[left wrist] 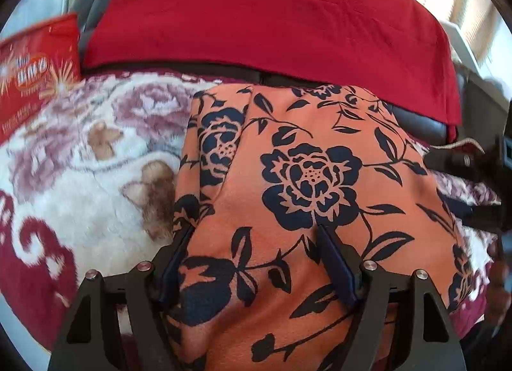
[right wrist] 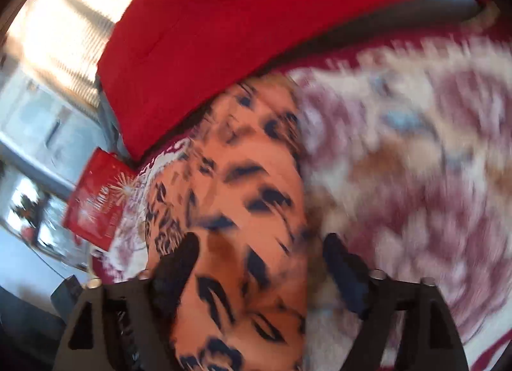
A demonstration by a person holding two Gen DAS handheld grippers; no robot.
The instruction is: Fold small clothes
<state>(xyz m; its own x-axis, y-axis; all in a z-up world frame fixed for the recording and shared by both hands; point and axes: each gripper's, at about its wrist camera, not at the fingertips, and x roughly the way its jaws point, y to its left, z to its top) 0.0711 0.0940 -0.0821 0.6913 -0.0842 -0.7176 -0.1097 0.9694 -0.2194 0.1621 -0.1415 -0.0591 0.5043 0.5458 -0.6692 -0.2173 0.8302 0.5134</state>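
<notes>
I have one small piece of clothing to fold, the orange cloth with dark blue flowers [left wrist: 307,179]. It lies on a fluffy blanket [left wrist: 80,179] with white, pink and dark red flowers. In my left view the orange cloth looks like a neat block with straight sides, and one long flap is laid over along its left side. So I think some folds are made. I cannot tell how many more it needs, or what kind of clothing it is.

My left tongs [left wrist: 256,233] are wide open. Both fingers rest low over the near part of the orange cloth, and they hold nothing. My right tongs [right wrist: 260,243] are wide open too. One finger is over the orange cloth and the other is over the blanket, just past the cloth's edge. That picture is very blurry, so I cannot tell if the fingers touch anything.

Now I count. One orange flowered cloth. One blanket under it. One big plain red cloth [left wrist: 262,19] lies behind, on something dark and padded. One shiny red packet [left wrist: 38,70] with star bursts sits at the far left of the blanket. I see no other small clothes waiting, so this may be the only one left.
</notes>
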